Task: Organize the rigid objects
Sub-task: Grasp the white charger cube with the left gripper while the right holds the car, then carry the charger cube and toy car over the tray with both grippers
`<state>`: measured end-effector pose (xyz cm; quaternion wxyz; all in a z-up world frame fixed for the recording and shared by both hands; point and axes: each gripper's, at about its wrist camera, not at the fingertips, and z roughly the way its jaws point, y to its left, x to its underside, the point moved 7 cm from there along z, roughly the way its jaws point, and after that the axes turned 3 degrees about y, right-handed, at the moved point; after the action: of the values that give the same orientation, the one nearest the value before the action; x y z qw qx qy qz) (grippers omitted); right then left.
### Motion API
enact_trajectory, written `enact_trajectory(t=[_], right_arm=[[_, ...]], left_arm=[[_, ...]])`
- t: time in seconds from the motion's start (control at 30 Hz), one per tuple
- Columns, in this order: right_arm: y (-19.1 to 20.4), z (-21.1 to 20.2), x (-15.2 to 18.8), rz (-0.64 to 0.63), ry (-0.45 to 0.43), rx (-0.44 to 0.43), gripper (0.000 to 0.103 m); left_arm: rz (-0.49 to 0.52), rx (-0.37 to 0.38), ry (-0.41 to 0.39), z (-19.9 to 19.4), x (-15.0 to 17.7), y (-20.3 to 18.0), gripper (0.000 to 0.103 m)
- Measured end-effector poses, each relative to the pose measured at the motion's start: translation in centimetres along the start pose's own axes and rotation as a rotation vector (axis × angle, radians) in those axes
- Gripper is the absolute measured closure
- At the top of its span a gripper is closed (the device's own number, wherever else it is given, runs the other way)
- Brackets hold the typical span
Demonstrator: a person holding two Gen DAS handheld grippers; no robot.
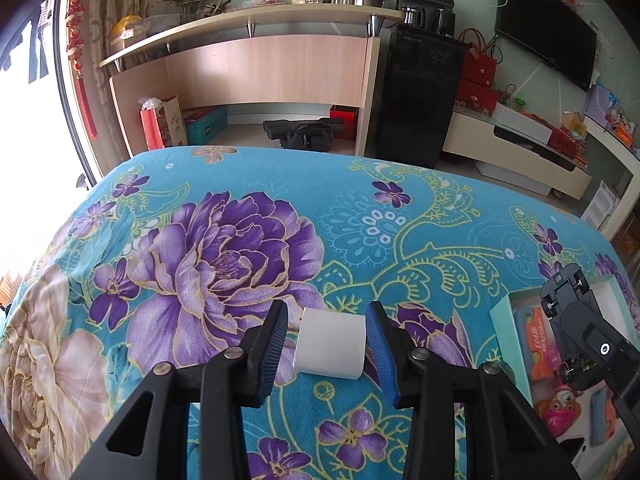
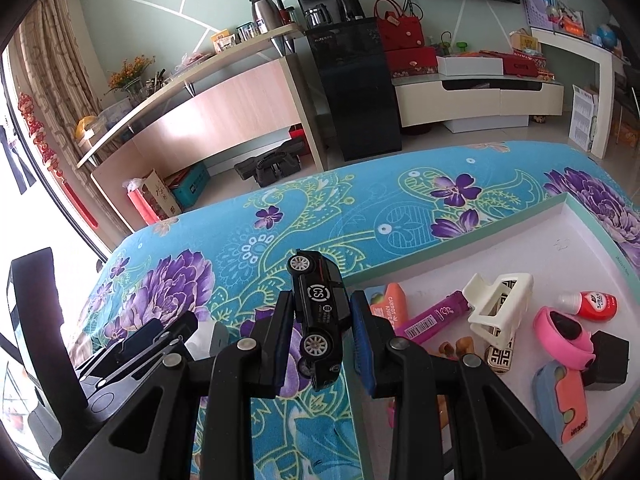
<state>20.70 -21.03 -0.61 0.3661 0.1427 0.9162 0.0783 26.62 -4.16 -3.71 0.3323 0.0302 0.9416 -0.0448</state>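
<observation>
Right tongs clamp the toy car: carry it over the tray's near-left corner and release low; left tongs, spread wide, straddle the white block.

Your work surface is a table or bed draped in a turquoise cloth printed with large purple peonies and green scrolls; which of the two it is, the cloth hides. On the cloth near you lies a small white cylinder on its side. To your right a shallow box with a pale green rim and a white floor sits on the cloth. Inside it you have a white hair claw, a red-capped bottle, a pink round item touching a black block, a magenta tube and an orange carton.
</observation>
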Motion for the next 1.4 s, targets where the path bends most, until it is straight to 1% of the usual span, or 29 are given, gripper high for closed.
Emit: enact_trajectory(t=[0.2, 0.27, 0.4, 0.47, 0.5, 0.57, 0.6, 0.8, 0.87, 1.03, 1.3, 1.33, 1.4], right_arm=[[-0.1, 0.1, 0.1, 0.011, 0.008, -0.006, 0.073], [-0.1, 0.1, 0.1, 0.011, 0.011, -0.005, 0.073], [-0.2, 0.4, 0.2, 0.014, 0.019, -0.004, 0.073], [-0.2, 0.4, 0.3, 0.016, 0.021, -0.006, 0.073], [-0.3, 0.4, 0.3, 0.017, 0.021, -0.006, 0.073], [-0.3, 0.5, 0.3, 0.018, 0.023, -0.007, 0.073], [-0.3, 0.5, 0.3, 0.019, 0.024, -0.007, 0.073], [-0.3, 0.7, 0.4, 0.021, 0.031, -0.008, 0.073], [-0.3, 0.7, 0.5, 0.020, 0.034, -0.007, 0.073], [-0.2, 0.9, 0.5, 0.018, 0.039, -0.007, 0.073], [-0.3, 1.1, 0.7, 0.019, 0.049, -0.006, 0.073], [-0.3, 1.2, 0.7, 0.019, 0.050, -0.006, 0.073], [-0.3, 1.2, 0.7, 0.018, 0.052, -0.006, 0.073]], left_arm=[[-0.019, 0.003, 0.004, 0.0, 0.1, 0.5, 0.061], [-0.024, -0.005, 0.019, 0.4, 0.3, 0.7, 0.061], [-0.041, -0.010, 0.078, 1.8, 1.2, 1.2, 0.060], [-0.048, 0.004, 0.079, 2.0, 1.3, 1.2, 0.059], [-0.051, 0.001, 0.080, 2.0, 1.3, 1.2, 0.057], [-0.049, -0.010, 0.085, 2.1, 1.4, 1.2, 0.036], [-0.049, -0.011, 0.087, 2.2, 1.5, 1.2, 0.034], [-0.035, -0.001, 0.093, 2.6, 1.6, 0.7, 0.034], [-0.029, -0.009, 0.091, 2.7, 1.6, 0.6, 0.031], [-0.016, -0.025, 0.149, 4.4, 2.6, 0.4, 0.030], [0.008, -0.047, 0.129, 4.6, 2.6, 0.2, 0.030], [0.007, -0.042, 0.129, 4.6, 2.6, 0.2, 0.031], [0.000, -0.031, 0.126, 4.5, 2.5, 0.2, 0.040]])
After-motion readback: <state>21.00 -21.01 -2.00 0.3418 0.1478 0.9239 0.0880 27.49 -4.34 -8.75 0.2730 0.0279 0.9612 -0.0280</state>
